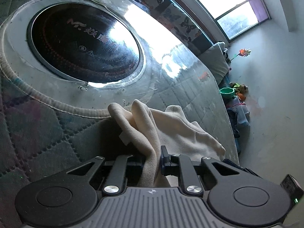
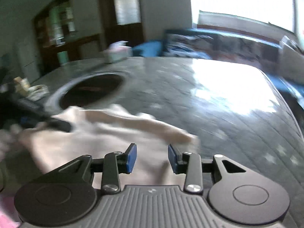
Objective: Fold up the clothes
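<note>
A cream-white garment (image 1: 171, 127) lies bunched on the quilted table cover (image 1: 43, 133). My left gripper (image 1: 153, 161) is shut on a fold of it, and the cloth rises crumpled ahead of the fingers. In the right wrist view, which is motion-blurred, the same garment (image 2: 106, 129) spreads across the table below and ahead of my right gripper (image 2: 152, 158). That gripper stands open, blue pads (image 2: 132, 156) apart, with nothing between them. The left gripper (image 2: 57, 124) shows there as a dark blurred bar at the garment's left end.
A round black cooktop (image 1: 83, 43) is set into the table under clear plastic. A tissue box (image 2: 117, 54) stands at the far edge, small items (image 2: 28, 89) at the left. A cushioned bench (image 1: 178, 20), a green bowl (image 1: 227, 93), toys and a window (image 1: 224, 1) lie beyond.
</note>
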Action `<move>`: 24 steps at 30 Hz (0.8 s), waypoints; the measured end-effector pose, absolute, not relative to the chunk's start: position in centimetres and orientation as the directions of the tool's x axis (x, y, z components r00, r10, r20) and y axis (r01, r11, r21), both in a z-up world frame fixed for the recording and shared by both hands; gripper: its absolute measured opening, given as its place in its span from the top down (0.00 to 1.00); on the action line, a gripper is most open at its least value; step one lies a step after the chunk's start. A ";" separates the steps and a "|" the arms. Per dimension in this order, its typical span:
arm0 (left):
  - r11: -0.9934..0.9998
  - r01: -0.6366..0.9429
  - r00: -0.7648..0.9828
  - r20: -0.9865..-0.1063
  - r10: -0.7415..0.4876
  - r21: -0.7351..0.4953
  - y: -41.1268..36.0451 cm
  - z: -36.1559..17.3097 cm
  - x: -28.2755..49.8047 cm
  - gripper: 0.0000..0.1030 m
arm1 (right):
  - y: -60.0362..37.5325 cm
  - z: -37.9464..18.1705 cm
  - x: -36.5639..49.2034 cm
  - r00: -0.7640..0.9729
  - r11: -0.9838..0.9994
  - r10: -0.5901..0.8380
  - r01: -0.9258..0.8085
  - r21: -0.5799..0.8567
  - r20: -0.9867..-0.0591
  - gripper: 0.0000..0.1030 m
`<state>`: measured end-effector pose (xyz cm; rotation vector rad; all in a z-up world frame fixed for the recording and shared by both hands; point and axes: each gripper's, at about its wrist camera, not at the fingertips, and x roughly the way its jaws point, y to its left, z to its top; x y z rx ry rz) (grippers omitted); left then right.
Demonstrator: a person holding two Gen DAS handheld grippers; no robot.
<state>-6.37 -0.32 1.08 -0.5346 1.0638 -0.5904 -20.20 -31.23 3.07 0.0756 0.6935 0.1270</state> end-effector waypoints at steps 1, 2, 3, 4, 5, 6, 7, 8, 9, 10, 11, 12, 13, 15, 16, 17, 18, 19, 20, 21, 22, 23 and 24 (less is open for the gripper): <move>0.729 0.189 0.364 -0.643 -0.674 -0.658 -0.3 1.1 -6.4 0.84 | -32.2 2.7 -20.0 0.759 0.990 0.128 -0.064 0.122 -0.639 0.58; 0.732 0.192 0.366 -0.645 -0.671 -0.653 -0.4 1.2 -6.4 0.84 | -32.8 2.3 -19.7 0.756 0.990 0.120 -0.043 0.134 -0.644 0.56; 0.734 0.195 0.366 -0.646 -0.670 -0.650 -0.4 1.2 -6.4 0.84 | -33.5 2.0 -19.4 0.752 0.989 0.114 -0.023 0.146 -0.649 0.56; 0.736 0.197 0.367 -0.648 -0.668 -0.647 -0.4 1.2 -6.4 0.84 | -33.8 1.8 -19.2 0.750 0.987 0.120 -0.018 0.162 -0.650 0.54; 0.738 0.199 0.368 -0.649 -0.666 -0.644 -0.5 1.3 -6.5 0.84 | -34.4 1.3 -19.1 0.750 0.984 0.124 -0.006 0.181 -0.650 0.53; 0.741 0.201 0.368 -0.651 -0.664 -0.641 -0.5 1.3 -6.5 0.84 | -35.0 0.8 -19.0 0.749 0.980 0.129 0.004 0.200 -0.650 0.51; 0.743 0.203 0.369 -0.653 -0.662 -0.638 -0.5 1.4 -6.5 0.84 | -35.2 0.6 -19.2 0.750 0.976 0.139 0.007 0.219 -0.646 0.51; 0.745 0.205 0.370 -0.654 -0.660 -0.635 -0.5 1.4 -6.5 0.84 | -35.3 0.5 -19.3 0.754 0.972 0.150 0.006 0.234 -0.639 0.50; 0.747 0.207 0.371 -0.656 -0.658 -0.632 -0.6 1.4 -6.5 0.84 | -35.3 0.4 -19.4 0.758 0.968 0.161 0.003 0.250 -0.632 0.50; 0.749 0.209 0.371 -0.657 -0.656 -0.629 -0.6 1.5 -6.5 0.84 | -35.2 0.4 -19.4 0.759 0.964 0.178 -0.006 0.266 -0.627 0.51; 0.751 0.211 0.372 -0.659 -0.654 -0.626 -0.6 1.5 -6.5 0.84 | -35.1 0.3 -19.4 0.759 0.961 0.191 -0.014 0.277 -0.623 0.51; 0.753 0.213 0.373 -0.661 -0.652 -0.622 -0.7 1.5 -6.5 0.84 | -34.9 0.3 -19.4 0.758 0.960 0.199 -0.024 0.279 -0.621 0.51; 0.756 0.217 0.375 -0.663 -0.648 -0.617 -0.8 1.6 -6.5 0.84 | -34.5 0.5 -19.5 0.756 0.961 0.209 -0.042 0.273 -0.621 0.59; 0.767 0.230 0.380 -0.670 -0.638 -0.599 -1.0 1.8 -6.6 0.84 | -34.0 0.9 -19.7 0.753 0.958 0.217 -0.044 0.282 -0.621 0.77; 0.774 0.238 0.383 -0.675 -0.630 -0.587 -1.2 2.0 -6.7 0.84 | -33.8 1.1 -19.8 0.753 0.956 0.219 -0.039 0.290 -0.621 0.81; 0.780 0.246 0.387 -0.680 -0.623 -0.575 -1.3 2.1 -6.7 0.84 | -33.9 1.2 -19.9 0.758 0.954 0.219 -0.033 0.298 -0.615 0.82; 0.786 0.254 0.390 -0.684 -0.616 -0.563 -1.5 2.3 -6.8 0.84 | -33.9 1.3 -20.2 0.765 0.952 0.219 -0.033 0.303 -0.606 0.88; 0.787 0.263 0.392 -0.683 -0.616 -0.559 -1.6 2.5 -6.7 0.84 | -33.9 1.6 -20.4 0.774 0.952 0.218 -0.033 0.305 -0.595 0.88; 0.787 0.271 0.393 -0.682 -0.616 -0.555 -1.7 2.8 -6.7 0.84 | -34.0 1.8 -20.7 0.779 0.951 0.219 -0.035 0.308 -0.587 0.88; 0.787 0.280 0.394 -0.681 -0.617 -0.550 -1.9 3.0 -6.7 0.84 | -34.0 2.2 -21.0 0.787 0.950 0.219 -0.038 0.309 -0.577 0.88; 0.785 0.293 0.395 -0.678 -0.619 -0.546 -2.1 3.2 -6.7 0.84 | -34.0 2.6 -21.4 0.794 0.950 0.220 -0.042 0.309 -0.567 0.88; 0.782 0.307 0.394 -0.676 -0.623 -0.542 -2.7 3.5 -6.6 0.85 | -34.0 2.8 -21.6 0.798 0.951 0.218 -0.044 0.307 -0.562 0.88; 0.779 0.320 0.393 -0.673 -0.626 -0.538 -3.2 3.8 -6.5 0.85 | -33.9 3.3 -21.9 0.805 0.953 0.212 -0.046 0.299 -0.554 0.88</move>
